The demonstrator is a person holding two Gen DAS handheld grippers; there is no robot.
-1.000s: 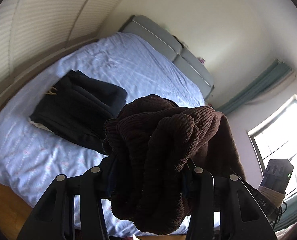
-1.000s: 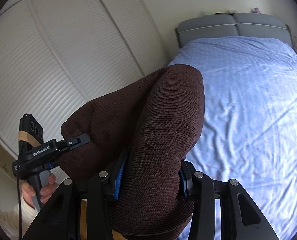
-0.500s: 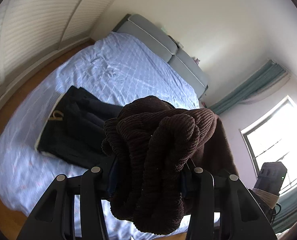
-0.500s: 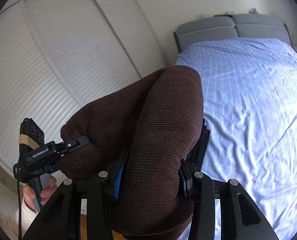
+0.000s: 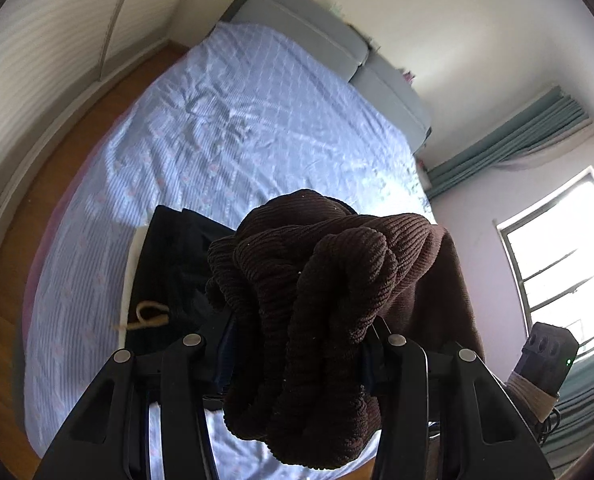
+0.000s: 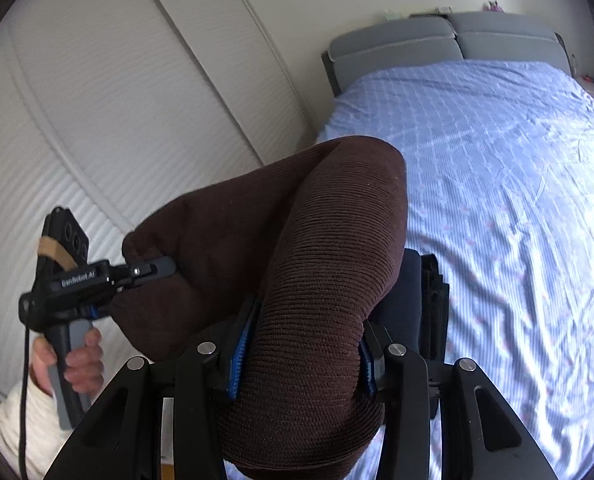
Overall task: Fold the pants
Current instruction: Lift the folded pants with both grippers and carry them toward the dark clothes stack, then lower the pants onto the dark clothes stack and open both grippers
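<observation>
While both grippers are raised above the foot of the bed (image 5: pixel 225 132), the brown pants (image 5: pixel 317 300) are held in the air between them. A thick, twisted bunch of the ribbed brown cloth is clamped by the left gripper (image 5: pixel 301 344), its fingers closed hard on the fabric, with a lump of cloth spilling over and hanging below the fingertips. From this bunch the cloth is stretched away to the right and slightly upward in the left wrist view, where only the taped body of the right gripper's device is seen near the window (image 5: pixel 557 248). A smoother fold of the same pants is pinched by the right gripper (image 6: pixel 301 352), its blue-padded fingers (image 6: pixel 239 354) pressed against both sides of the cloth. In the right wrist view the long axis of the held span is seen running leftward to the left gripper, which is gripped by the person's left hand (image 6: pixel 73 360). How the legs hang below cannot be told, since they are hidden. No container is seen. Below the pants, a folded dark garment (image 5: pixel 169 264) with a tan cord is laid on the blue sheet near the foot edge. A grey headboard (image 6: pixel 449 36) and white slatted doors (image 6: pixel 97 92) are visible behind.
</observation>
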